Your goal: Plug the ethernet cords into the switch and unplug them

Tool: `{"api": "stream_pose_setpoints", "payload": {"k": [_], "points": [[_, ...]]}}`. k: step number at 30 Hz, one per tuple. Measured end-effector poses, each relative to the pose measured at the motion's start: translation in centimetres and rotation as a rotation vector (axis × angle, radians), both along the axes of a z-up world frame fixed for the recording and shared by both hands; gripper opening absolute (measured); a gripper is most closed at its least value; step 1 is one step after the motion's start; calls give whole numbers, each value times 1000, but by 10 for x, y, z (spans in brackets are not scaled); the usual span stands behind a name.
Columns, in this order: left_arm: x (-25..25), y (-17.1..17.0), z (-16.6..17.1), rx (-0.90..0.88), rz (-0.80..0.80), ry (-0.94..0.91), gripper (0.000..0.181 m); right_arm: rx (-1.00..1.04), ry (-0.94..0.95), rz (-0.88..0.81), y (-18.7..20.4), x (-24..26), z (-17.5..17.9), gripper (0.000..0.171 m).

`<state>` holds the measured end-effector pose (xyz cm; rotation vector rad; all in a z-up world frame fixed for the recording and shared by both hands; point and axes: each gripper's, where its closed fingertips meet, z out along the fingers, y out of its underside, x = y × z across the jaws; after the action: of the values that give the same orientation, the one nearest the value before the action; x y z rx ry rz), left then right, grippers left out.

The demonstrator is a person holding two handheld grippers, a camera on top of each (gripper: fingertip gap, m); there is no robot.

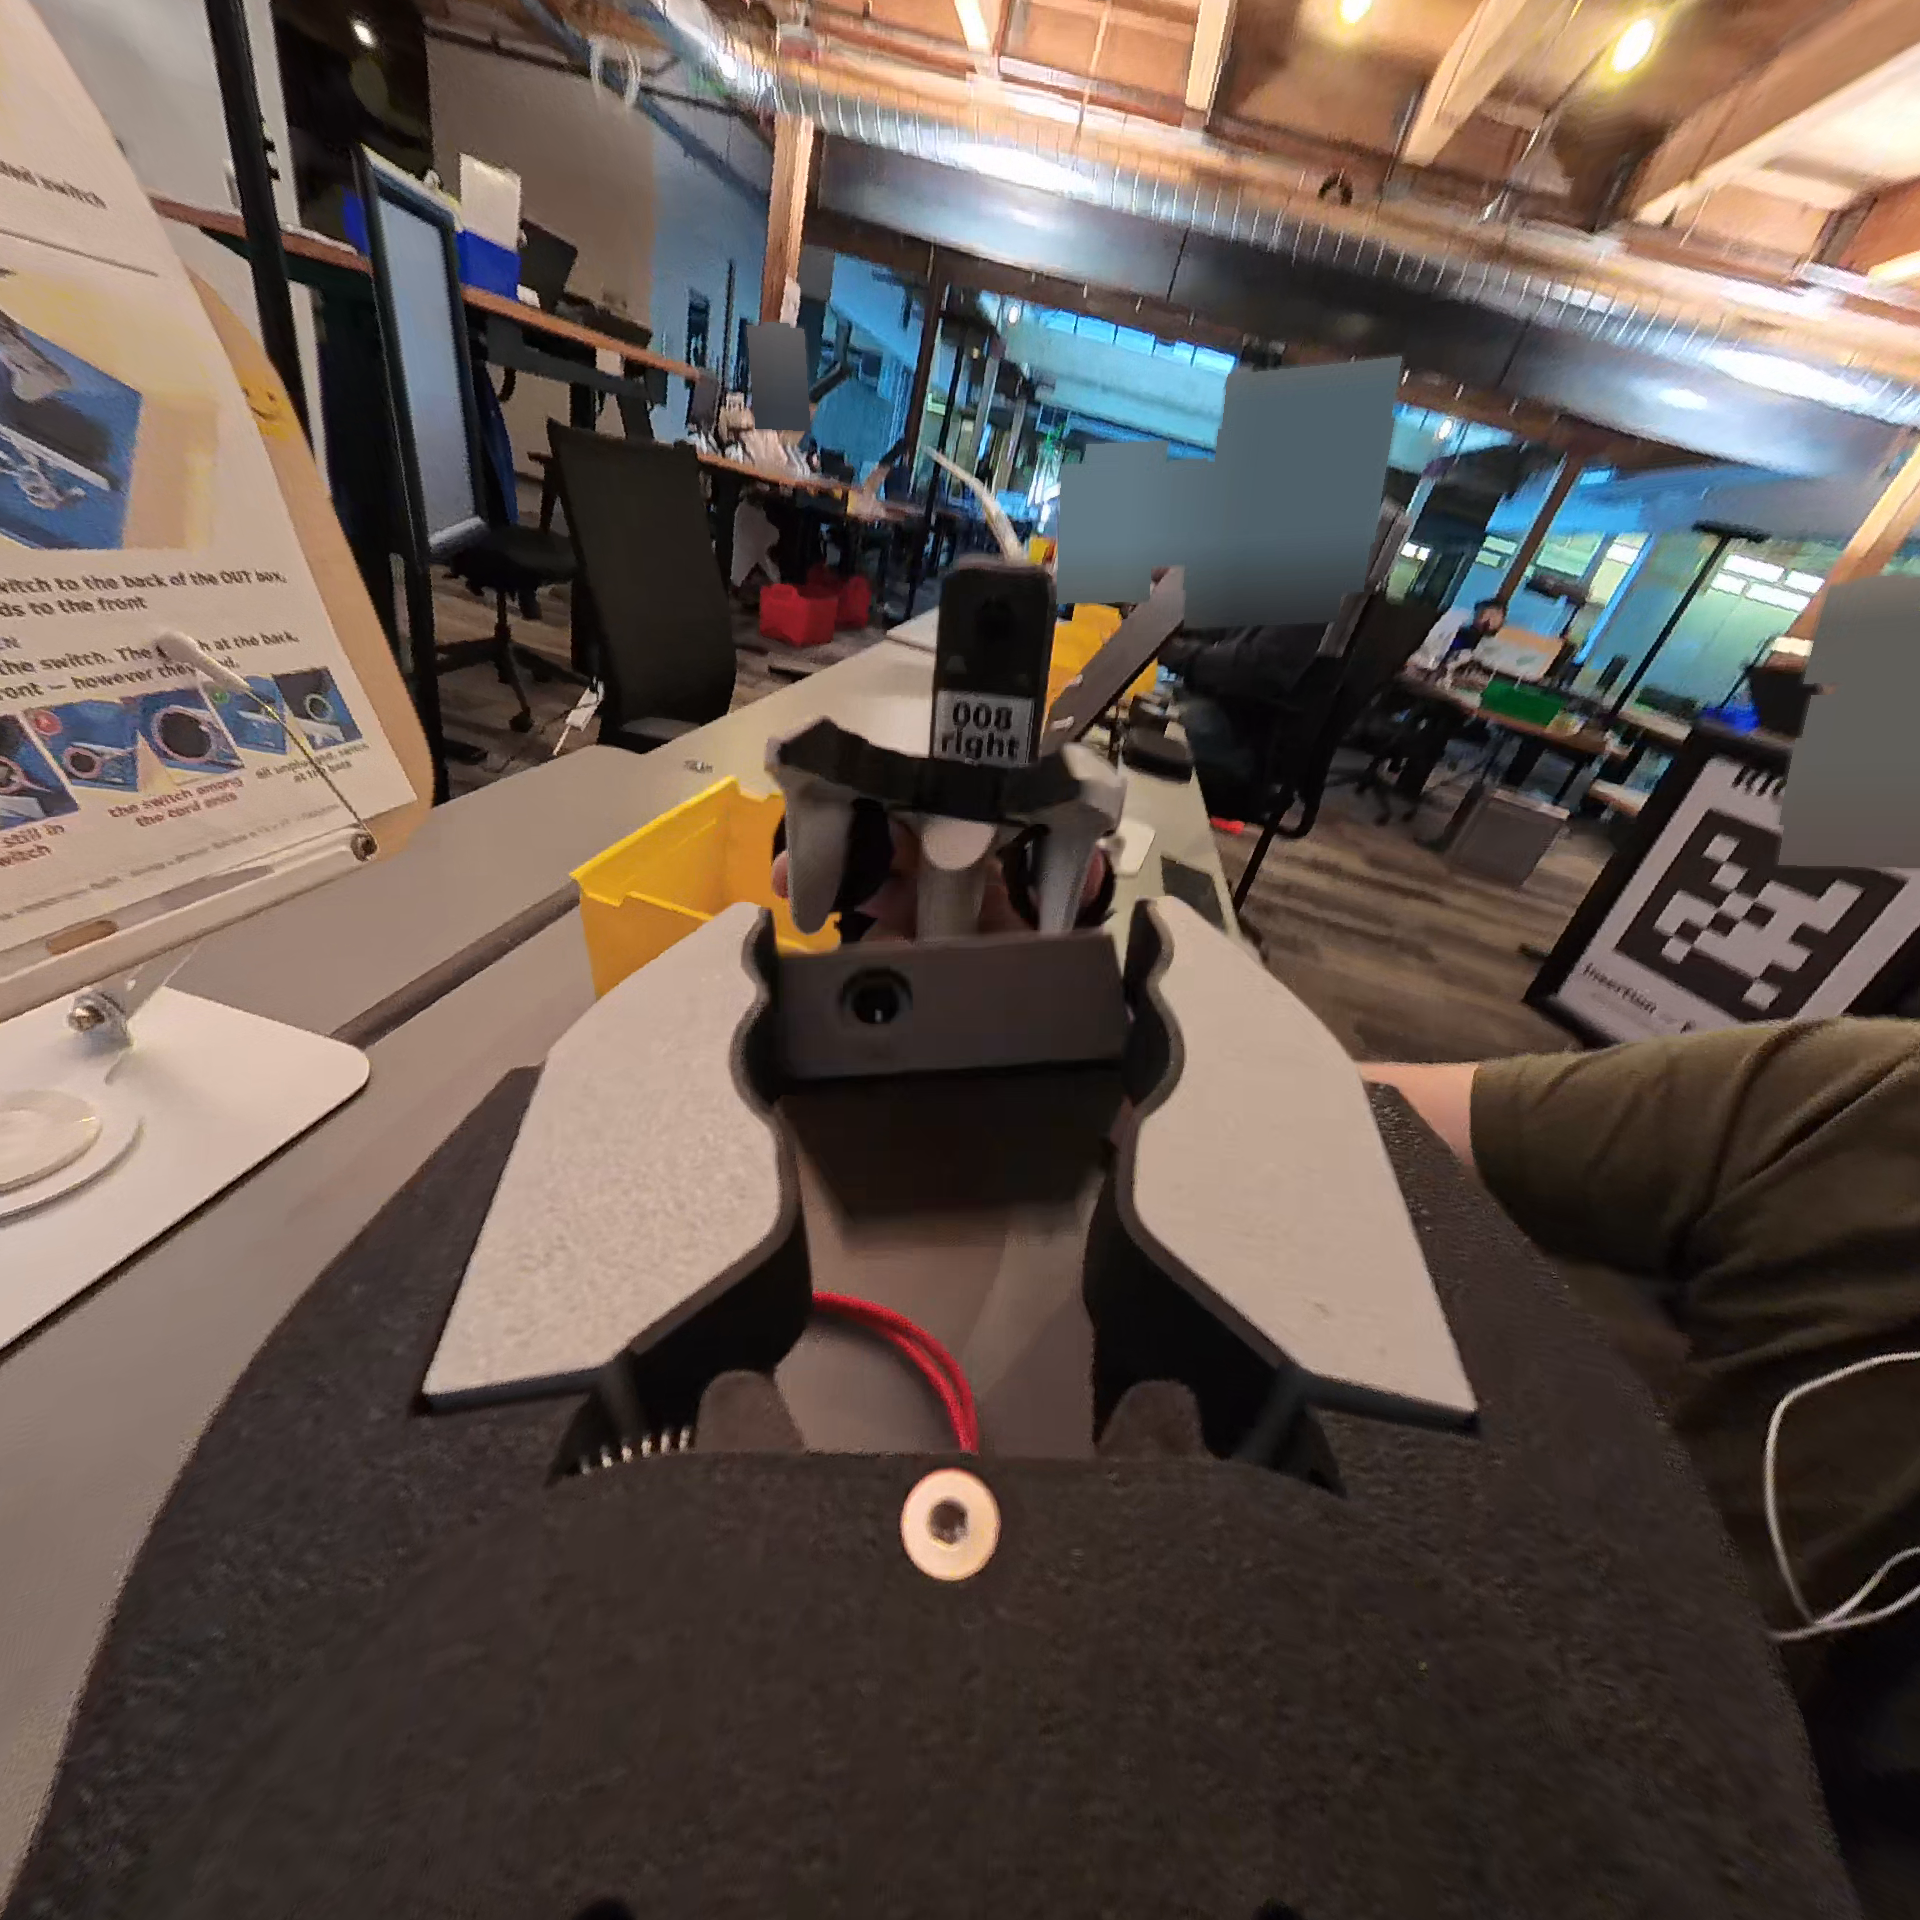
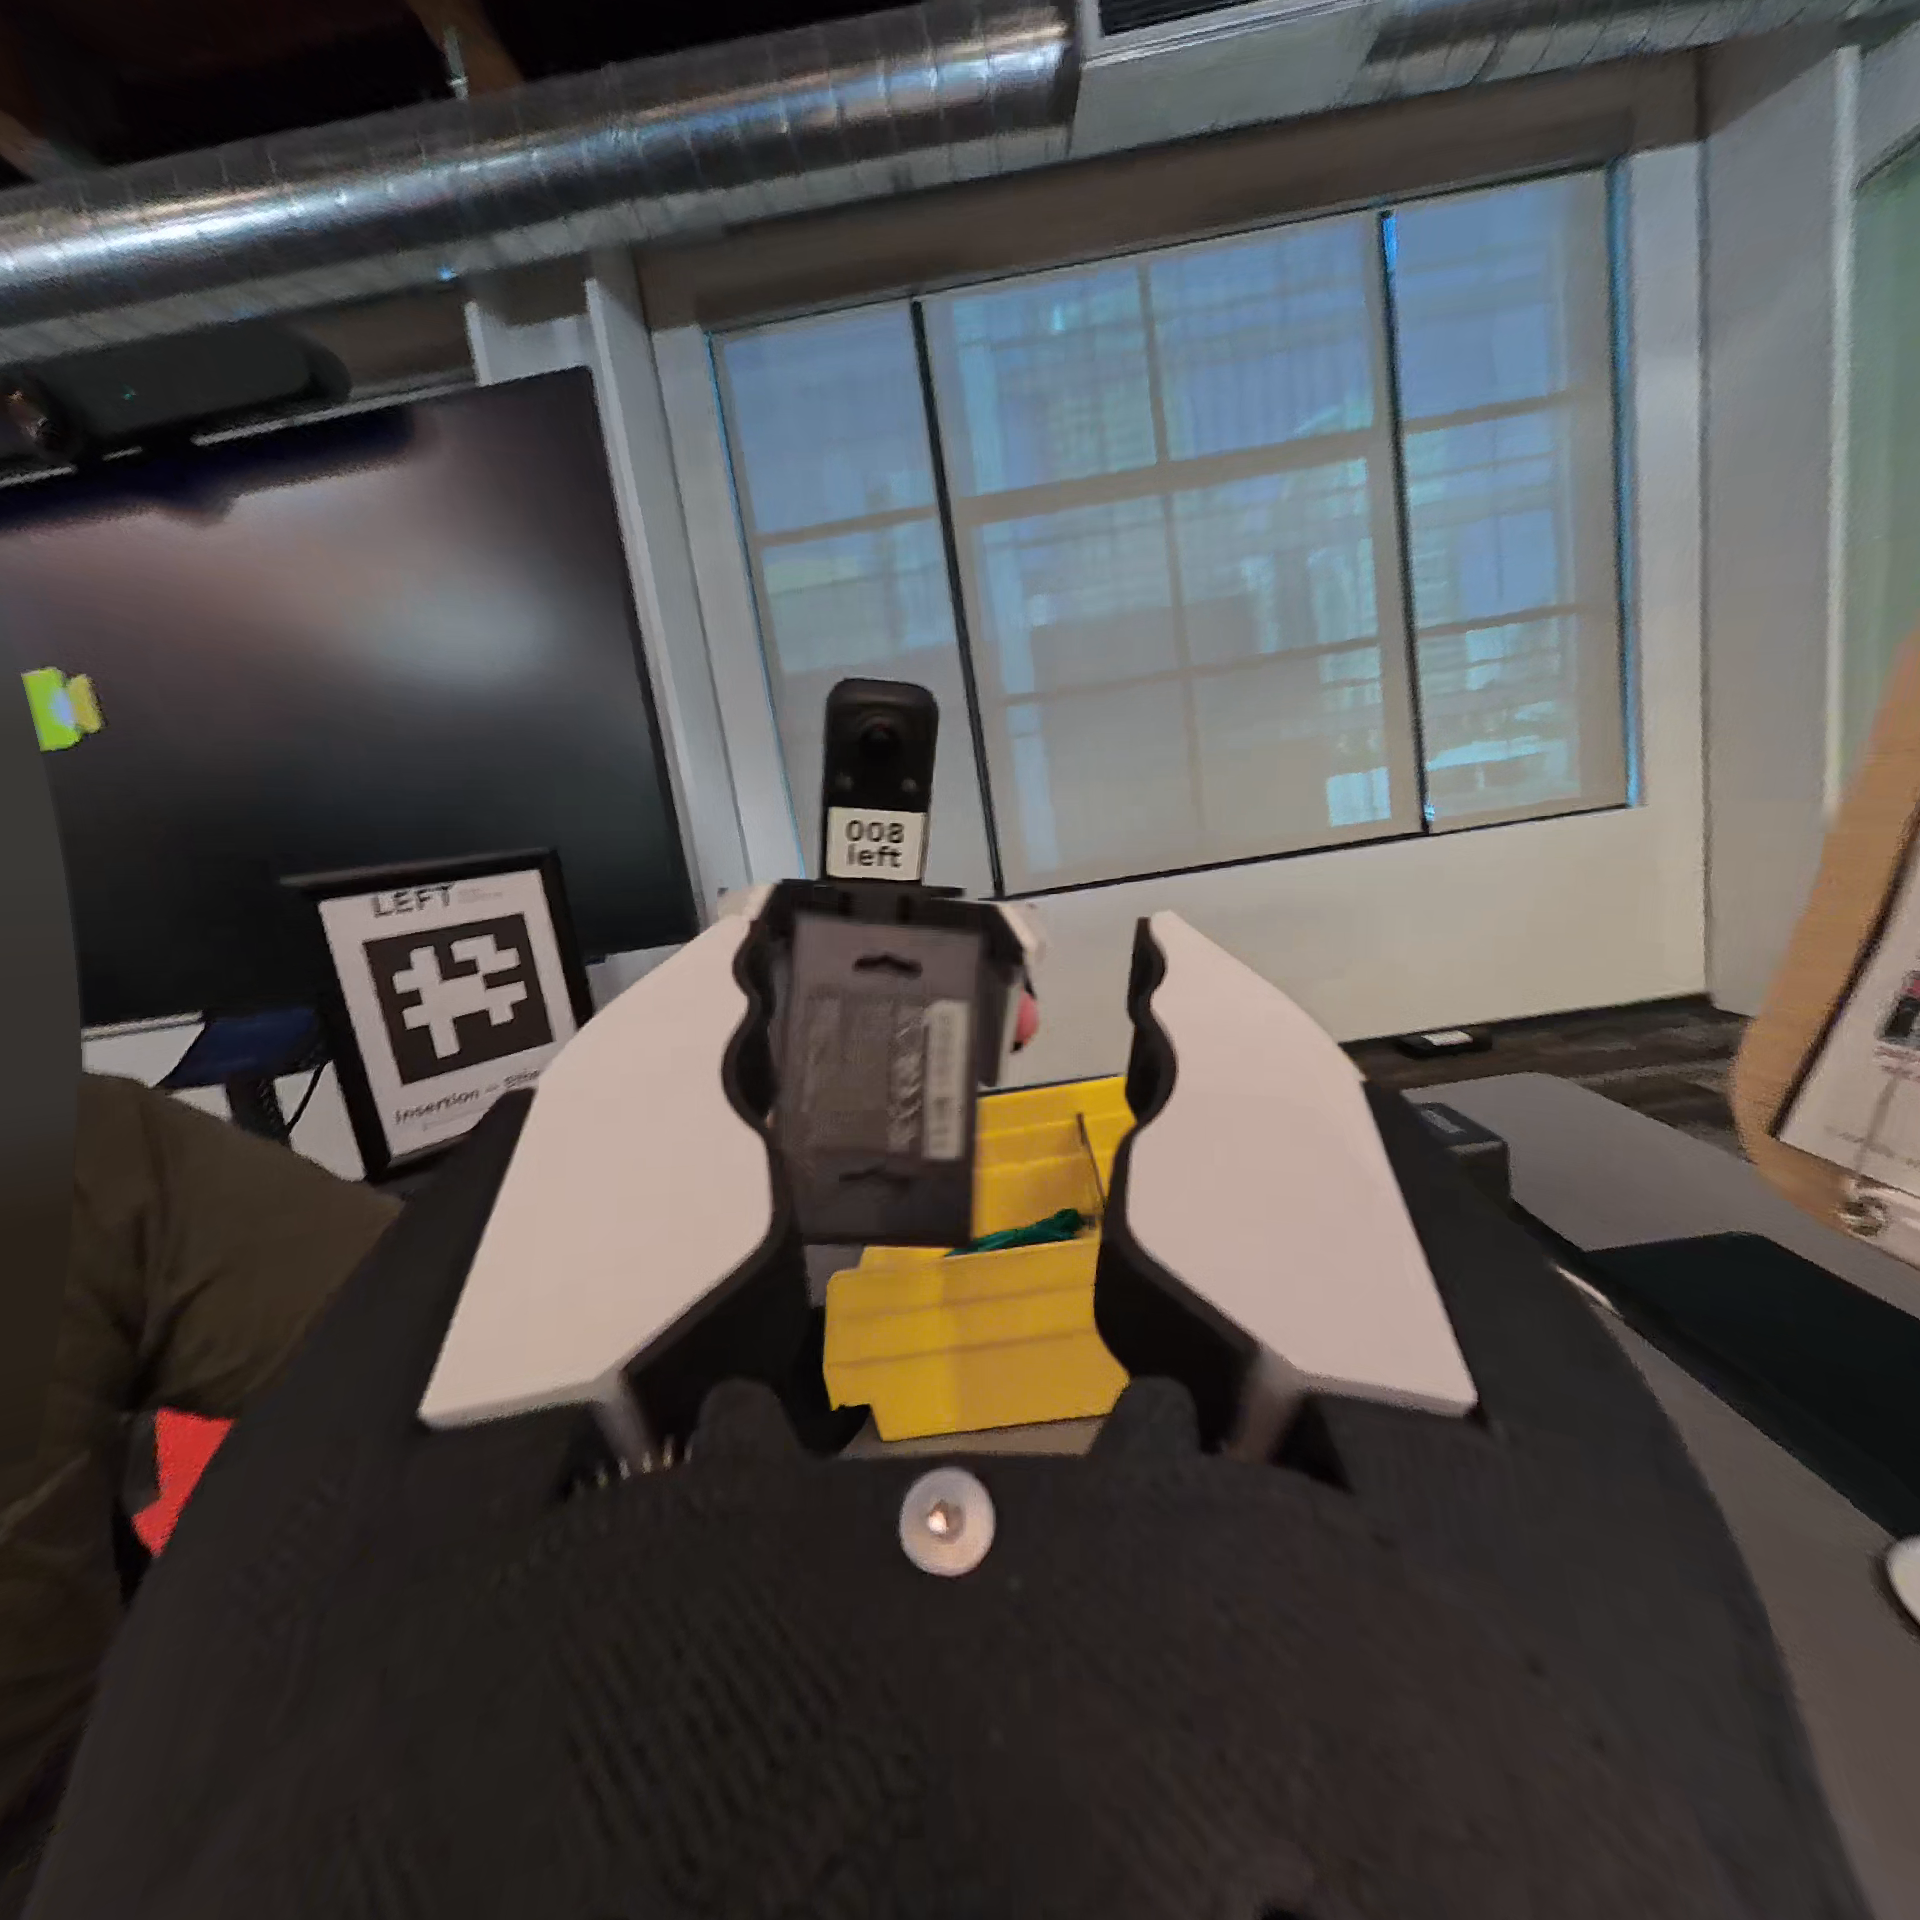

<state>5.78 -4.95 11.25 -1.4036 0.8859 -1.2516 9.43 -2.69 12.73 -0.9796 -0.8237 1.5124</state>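
A black switch (image 1: 935,1013) with a round socket on its near face spans the gap between my left gripper's (image 1: 948,935) fingers, and both pads press on it. In the right wrist view its labelled underside (image 2: 873,1091) lies against the left finger of my right gripper (image 2: 948,935), with a clear gap to the right finger (image 2: 1195,1039). The two grippers face each other: the right one (image 1: 940,862) shows just beyond the switch, and the left one (image 2: 881,914) shows at the switch's far end. A red cord (image 1: 935,1361) lies below on the grey table (image 1: 312,935). A green cord (image 2: 1023,1236) lies in a yellow bin (image 2: 977,1340).
The yellow bin (image 1: 665,894) stands on the table behind the switch. An instruction sheet on a white stand (image 1: 156,623) is at the left. A framed marker sign (image 1: 1745,935) stands at the right, and another (image 2: 447,997) stands by a dark screen (image 2: 312,675). A person's sleeve (image 1: 1714,1195) is at the right. Across from one pair of fingers to the other is roughly 6 cm.
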Motion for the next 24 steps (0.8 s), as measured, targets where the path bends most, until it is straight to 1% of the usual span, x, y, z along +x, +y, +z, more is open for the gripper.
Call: {"api": "stream_pose_setpoints", "payload": {"k": [1,2,3,4,6,7,8,10,12,13,15,16,18,19,21,22,24], "points": [[-4,4,7,-8,-3,-30,52,-22,-1,-27,6,1,-1,66],[-14,-3,18,6,-57,-110,1,-45,-9,-53,12,1,-3,66],[-24,0,28,-22,-52,-208,0,-64,-19,-57,14,-1,-6,64],[-30,4,30,-58,-61,-248,0,-82,-34,-35,14,-6,-11,61],[-33,13,18,-104,-75,-198,0,-130,-101,39,10,-21,-27,59],[-34,20,13,-114,-39,-186,0,-149,-155,74,8,-30,-38,56],[-34,25,9,-127,-8,-175,0,-166,-220,106,5,-39,-52,53],[-30,26,4,-128,2,-128,0,-186,-362,204,-10,-55,-76,54],[-38,35,7,-84,101,-89,1,-85,-537,261,-33,-67,-100,52],[-47,38,13,-55,159,-88,7,-5,-616,241,-41,-75,-114,52],[-66,38,26,-5,226,-88,13,136,-768,203,-54,-93,-150,58],[-74,35,32,16,247,-90,15,196,-818,222,-66,-102,-167,58],[-90,30,44,43,279,-112,19,246,-887,212,-80,-121,-194,62],[-95,27,50,59,287,-138,20,255,-934,192,-83,-129,-207,64],[-105,21,58,83,303,-159,20,237,-1074,145,-83,-136,-236,77],[-109,21,58,87,312,-152,20,203,-1132,168,-88,-136,-247,80],[-113,19,60,99,319,-142,21,102,-1165,230,-104,-141,-260,83]]}}
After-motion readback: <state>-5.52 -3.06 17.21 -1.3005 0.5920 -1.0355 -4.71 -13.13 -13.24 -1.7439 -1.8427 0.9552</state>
